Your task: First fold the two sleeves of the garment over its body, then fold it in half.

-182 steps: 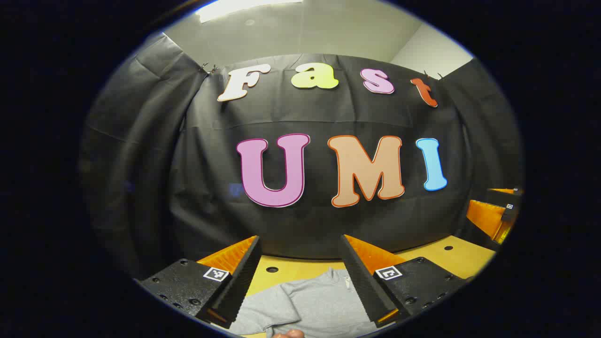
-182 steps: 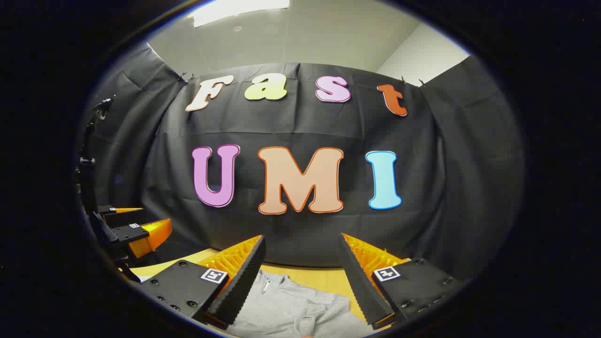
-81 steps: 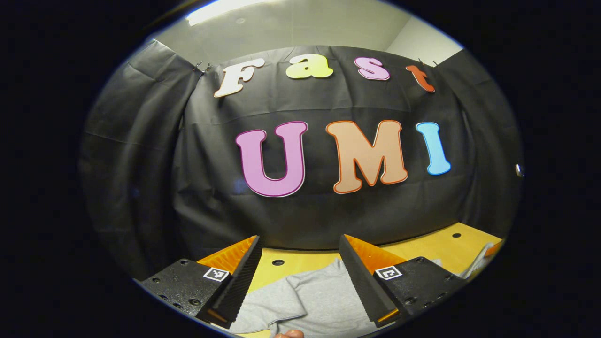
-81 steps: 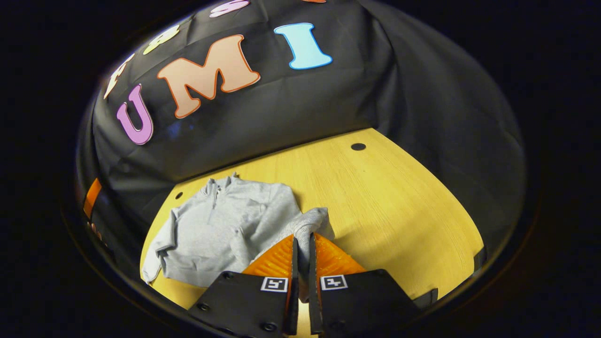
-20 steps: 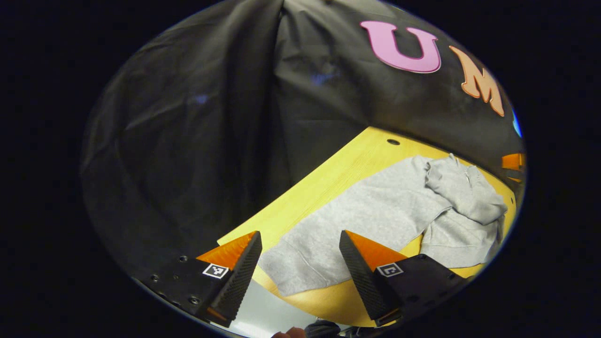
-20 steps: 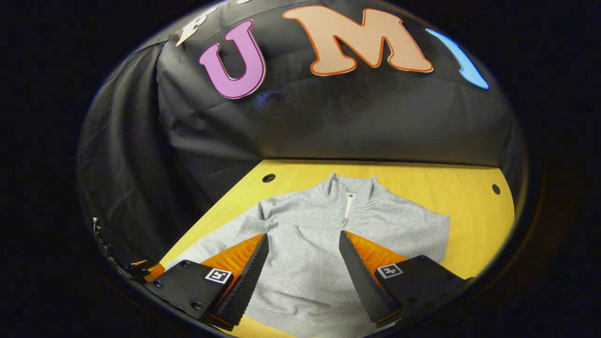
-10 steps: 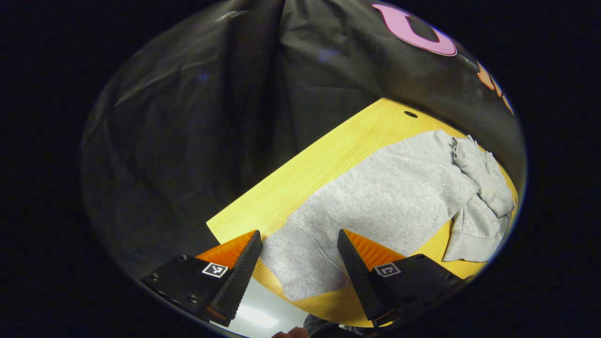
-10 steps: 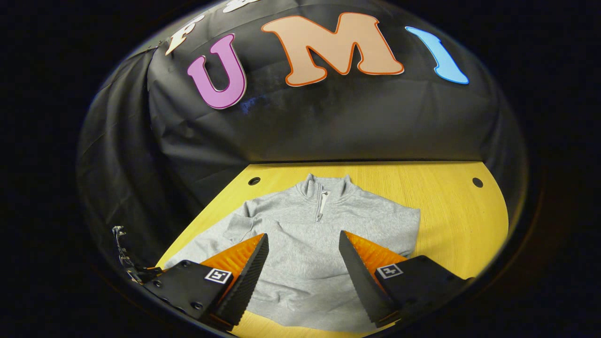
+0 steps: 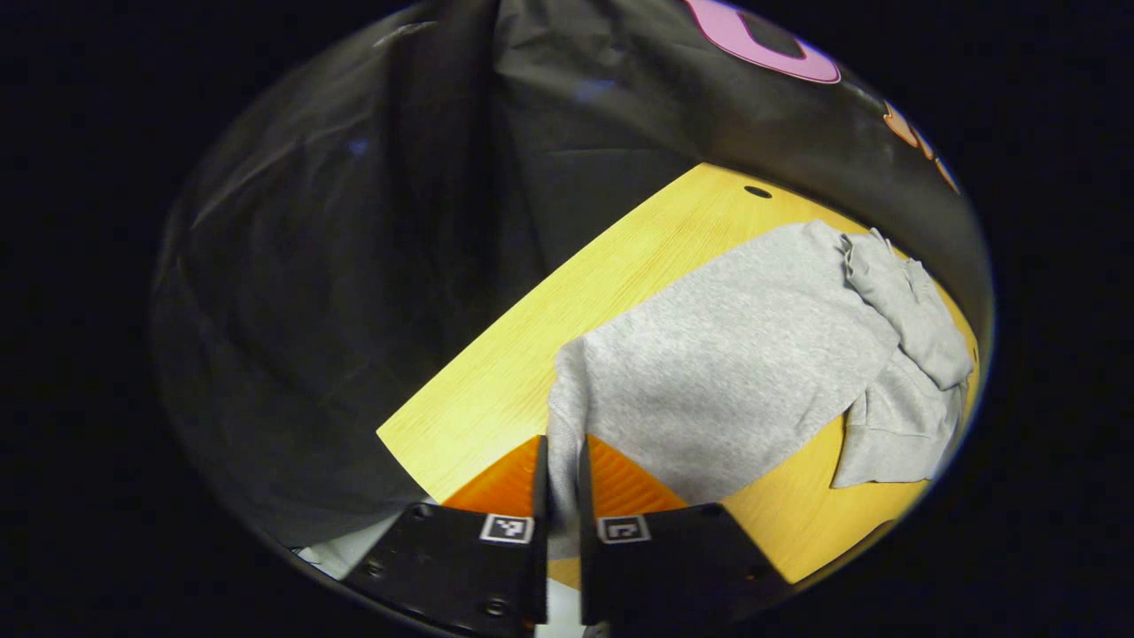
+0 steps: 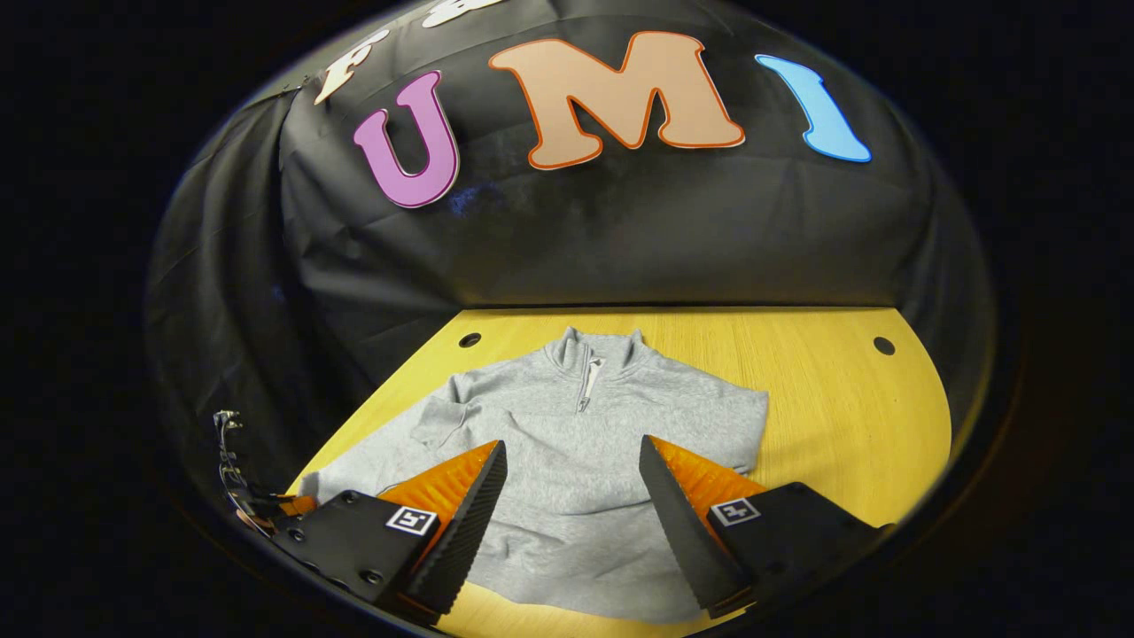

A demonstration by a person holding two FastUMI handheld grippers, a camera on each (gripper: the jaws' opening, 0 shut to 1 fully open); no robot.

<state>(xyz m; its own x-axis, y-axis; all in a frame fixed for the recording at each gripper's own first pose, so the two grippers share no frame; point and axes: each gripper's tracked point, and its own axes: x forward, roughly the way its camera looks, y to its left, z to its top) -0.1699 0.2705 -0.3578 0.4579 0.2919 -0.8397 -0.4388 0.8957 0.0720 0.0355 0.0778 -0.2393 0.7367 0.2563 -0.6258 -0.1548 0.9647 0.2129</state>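
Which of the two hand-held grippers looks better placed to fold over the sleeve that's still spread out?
Left: its hand-held gripper already pinches that sleeve's cuff, while the right one hangs open above the body.

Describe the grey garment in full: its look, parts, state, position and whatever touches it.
The garment is a light grey, soft knit-looking pullover with a stand-up collar and a short zip. It lies flat, front up, on the yellow wooden table. In the right gripper view its far side ends in a straight folded edge. The left tool is shut on the cuff end of its left sleeve, lifting it slightly. The right tool hangs open above the hem.
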